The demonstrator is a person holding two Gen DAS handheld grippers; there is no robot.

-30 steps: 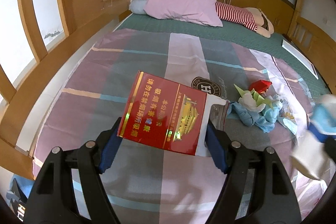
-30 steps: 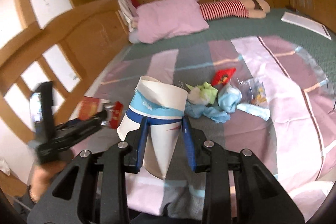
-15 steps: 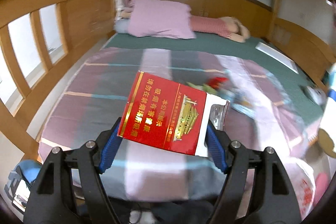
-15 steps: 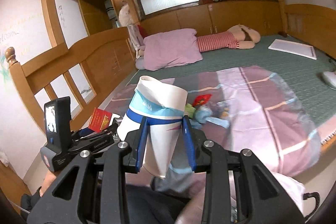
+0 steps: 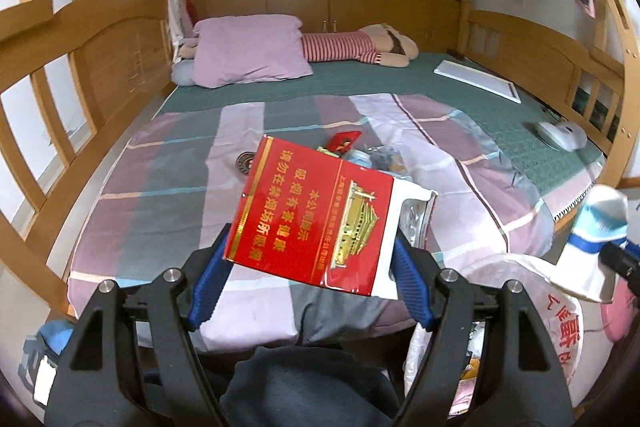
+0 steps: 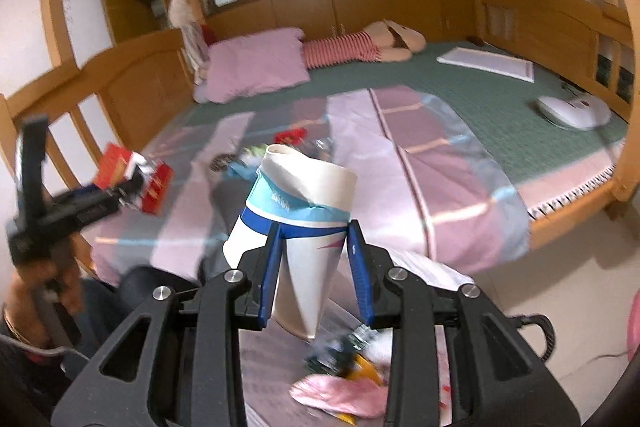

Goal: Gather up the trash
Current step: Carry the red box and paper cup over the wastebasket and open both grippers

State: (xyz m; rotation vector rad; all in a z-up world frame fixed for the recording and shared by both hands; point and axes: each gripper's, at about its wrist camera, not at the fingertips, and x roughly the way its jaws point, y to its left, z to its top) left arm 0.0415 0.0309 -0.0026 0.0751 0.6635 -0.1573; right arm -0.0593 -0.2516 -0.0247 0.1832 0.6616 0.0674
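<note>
In the left wrist view, the left gripper [image 5: 310, 275] has its fingers [image 5: 208, 291] clamped on the two short ends of one red cigarette carton [image 5: 320, 215], held in the air above the foot of the bed [image 5: 160, 187]; it looks light, empty and easily crushed, so the end-on hold suits it. In the right wrist view, the right gripper [image 6: 316, 267] pinches one squashed paper cup [image 6: 300, 227] at its waist, also off the bed's foot and above the white trash bag [image 6: 420, 267]; thin and soft, it could slip. A small heap of scraps [image 6: 280, 147], too blurred to count, lies mid-bed.

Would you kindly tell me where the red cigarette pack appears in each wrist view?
Left wrist view: the red cigarette pack fills the centre, clamped between the left gripper's jaws.
Right wrist view: it sits small at the left edge, blurred.
Shared landmark: the pink pillow.
</note>
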